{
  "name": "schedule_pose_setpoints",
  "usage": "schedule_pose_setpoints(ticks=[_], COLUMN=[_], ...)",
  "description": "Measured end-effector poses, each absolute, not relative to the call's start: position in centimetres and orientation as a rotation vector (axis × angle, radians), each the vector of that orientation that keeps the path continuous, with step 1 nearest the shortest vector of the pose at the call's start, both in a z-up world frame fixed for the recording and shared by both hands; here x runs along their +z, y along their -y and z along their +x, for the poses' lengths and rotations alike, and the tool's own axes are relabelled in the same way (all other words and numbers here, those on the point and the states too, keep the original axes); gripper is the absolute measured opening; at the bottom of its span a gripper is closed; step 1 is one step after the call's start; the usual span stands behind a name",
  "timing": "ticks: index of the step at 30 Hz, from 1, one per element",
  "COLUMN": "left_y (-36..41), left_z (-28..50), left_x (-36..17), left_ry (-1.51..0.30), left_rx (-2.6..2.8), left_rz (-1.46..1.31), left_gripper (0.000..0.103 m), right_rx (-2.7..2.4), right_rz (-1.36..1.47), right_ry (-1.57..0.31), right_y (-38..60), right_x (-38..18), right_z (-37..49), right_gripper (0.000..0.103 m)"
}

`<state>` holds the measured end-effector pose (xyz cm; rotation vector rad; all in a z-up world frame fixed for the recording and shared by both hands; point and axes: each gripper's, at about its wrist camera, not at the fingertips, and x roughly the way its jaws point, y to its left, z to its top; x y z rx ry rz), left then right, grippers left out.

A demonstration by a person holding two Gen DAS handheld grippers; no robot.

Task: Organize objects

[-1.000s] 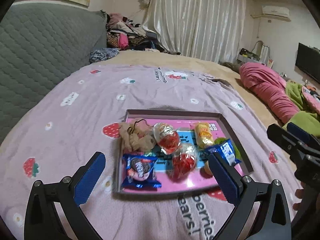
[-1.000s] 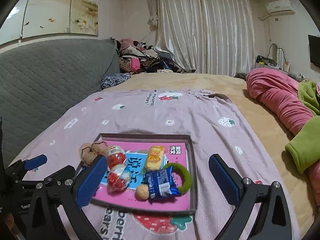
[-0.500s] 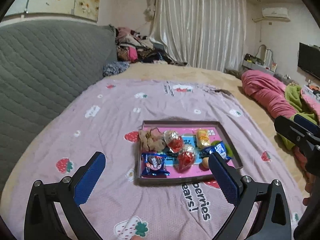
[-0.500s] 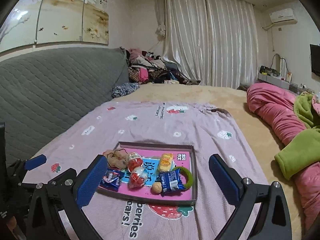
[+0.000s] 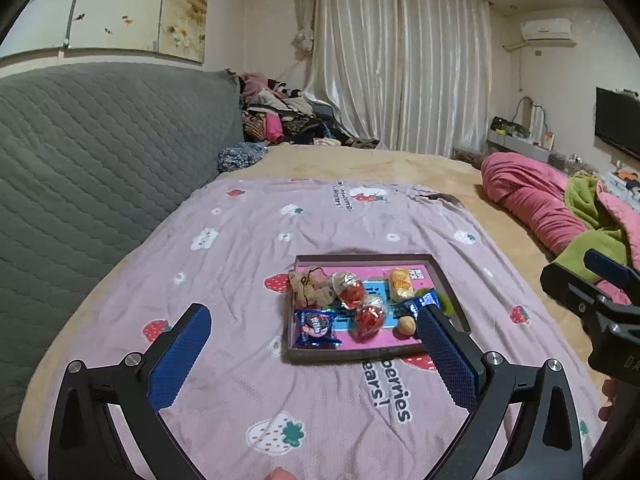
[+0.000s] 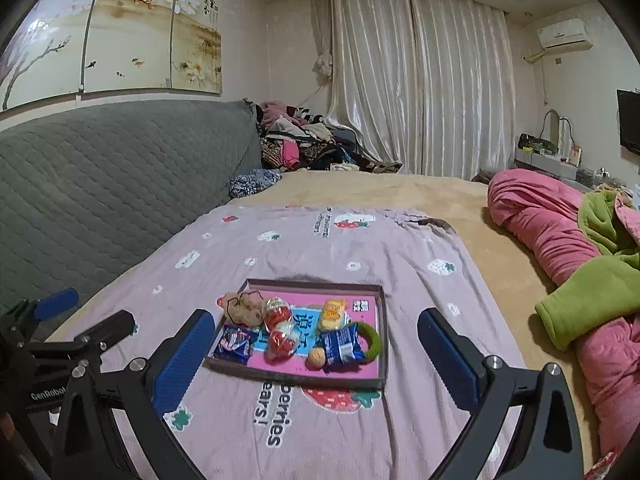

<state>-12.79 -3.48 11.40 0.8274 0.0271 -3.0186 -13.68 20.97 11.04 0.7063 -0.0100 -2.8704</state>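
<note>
Two views here. Left wrist cam: the left gripper (image 5: 312, 340) is spread wide, holding nothing, and the shallow tray (image 5: 444, 280) sits just ahead between its fingers; its right finger covers part of the blue packet and green ring. Right wrist cam shows those fully: green ring (image 6: 370, 340), blue packet (image 6: 340, 346), walnut (image 6: 317, 358), two red foil eggs (image 6: 276, 312), yellow snack (image 6: 333, 314), cookie pack (image 6: 234, 341). The right gripper (image 6: 310, 344) is also wide open and empty, tray ahead.
</note>
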Motion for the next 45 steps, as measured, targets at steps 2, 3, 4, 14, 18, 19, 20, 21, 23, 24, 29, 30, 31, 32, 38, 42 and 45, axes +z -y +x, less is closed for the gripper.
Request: schedule_pose_setpoints(ticks=[2, 3, 4, 14, 18, 19, 20, 21, 23, 24, 29, 30, 31, 32, 38, 42, 45], left_y=[3.4, 3.3, 3.3, 2.9, 2.4, 2.3, 2.3, 2.4, 2.6, 2.6, 2.0, 1.9, 1.8, 1.7, 1.4, 1.6, 1.6], left_z=[-12.1, -11.8, -11.6, -9.2, -8.7, -8.6, -8.6, -8.6, -8.4, -8.3, -8.0, -7.9, -7.8, -7.8, -7.8, -7.8, -7.9], left_x=[11.7, 11.8, 11.9, 10.6, 9.6, 9.3, 9.0, 8.6, 7.8, 7.6, 6.1, 6.0, 5.7, 5.4, 3.3, 2.2, 1.3], left_ry=[-0.021, -0.025, -0.032, -0.047, -0.008, -0.005, -0.008, -0.022, -0.041, -0.041, 0.012, 0.020, 0.025, 0.026, 0.062, 0.059, 0.062], left_rx=[-3.021, -3.024, -3.028, -3.025, -3.010, -3.008, -3.005, -3.004, -3.008, -3.005, -2.988, -2.986, -2.986, -2.986, -2.971, -2.973, -2.975], left_rz=[0.828, 0.823, 0.828, 0.888, 0.897, 0.903, 0.916, 0.924, 0.945, 0.948, 0.976, 0.976, 0.978, 0.981, 1.023, 1.035, 1.051], left_gripper=[0.103, 0.103, 0.103, 0.103, 0.103, 0.103, 0.103, 0.103, 0.103, 0.103, 0.103, 0.103, 0.103, 0.103, 0.103, 0.103, 0.103], right_rx=[-2.870, -2.875, -2.880, -2.873, -2.866, -2.860, -2.859, -2.861, -2.856, -2.856, -2.845, -2.844, -2.844, -2.843, -2.824, -2.823, -2.815], right_rz=[0.708, 0.711, 0.715, 0.709, 0.712, 0.711, 0.712, 0.714, 0.724, 0.728, 0.755, 0.764, 0.772, 0.777, 0.831, 0.848, 0.867], right_ry=[0.013, 0.012, 0.014, 0.018, 0.001, -0.007, -0.014, -0.021, -0.028, -0.028, -0.026, -0.028, -0.028, -0.024, -0.014, -0.002, 0.005], right_y=[-21.2, -21.2, -21.3, -21.3, -21.0, -20.9, -20.9, -20.8, -20.8, -20.8, -20.9, -20.9, -20.9, -20.9, -20.9, -21.0, -21.1], right_x=[11.0, 10.9, 10.9, 10.6, 9.9, 9.7, 9.6, 9.4, 9.0, 8.8, 7.7, 7.4, 7.1, 6.9, 4.8, 3.6, 2.7], right_z=[-13.1, -12.8, -12.5, -9.7, -8.7, -8.5, -8.3, -8.2, -7.9, -7.8, -7.6, -7.7, -7.7, -7.7, -8.0, -8.1, -8.3], right_gripper=[0.102, 0.102, 0.102, 0.102, 0.102, 0.102, 0.102, 0.102, 0.102, 0.102, 0.102, 0.102, 0.102, 0.102, 0.102, 0.103, 0.102])
